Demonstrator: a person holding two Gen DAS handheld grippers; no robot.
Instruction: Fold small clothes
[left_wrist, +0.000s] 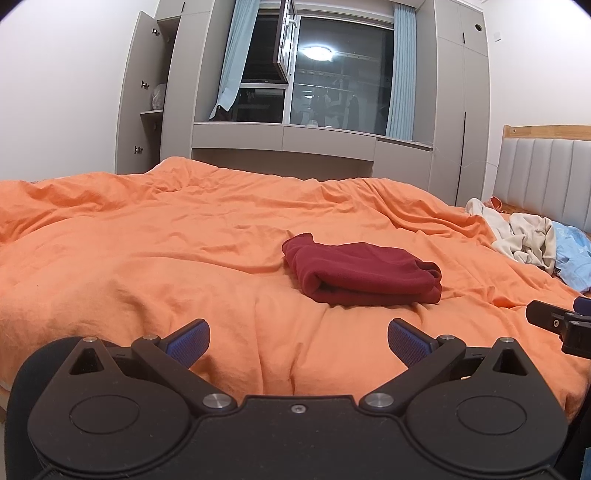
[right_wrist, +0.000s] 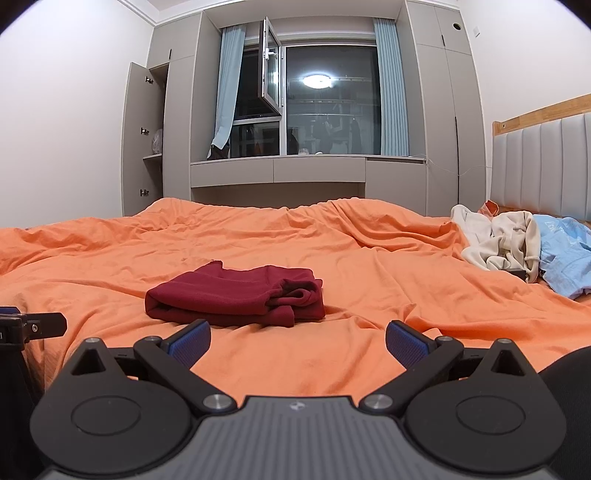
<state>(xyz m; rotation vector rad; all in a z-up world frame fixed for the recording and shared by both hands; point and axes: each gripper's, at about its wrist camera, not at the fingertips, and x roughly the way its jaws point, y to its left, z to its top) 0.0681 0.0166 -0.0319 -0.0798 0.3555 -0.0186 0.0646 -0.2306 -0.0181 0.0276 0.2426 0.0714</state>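
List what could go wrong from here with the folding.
1. The red garment is folded, but its right end is bunched and loose; lifting it by one edge might undo the fold.
2. The duvet is soft and wrinkled, so the fingers could pinch it along with any cloth.
3. The cream garment and blue garment overlap; grabbing one may drag the other.

A: How is the left tool (left_wrist: 298, 341) sitting?
B: It is gaping wide, blue pads (left_wrist: 188, 341) far apart, gripping nothing; level, pointing forward.
A: And the right tool (right_wrist: 297, 341)?
B: It is doing likewise; spread, empty, hovering just beside the left.
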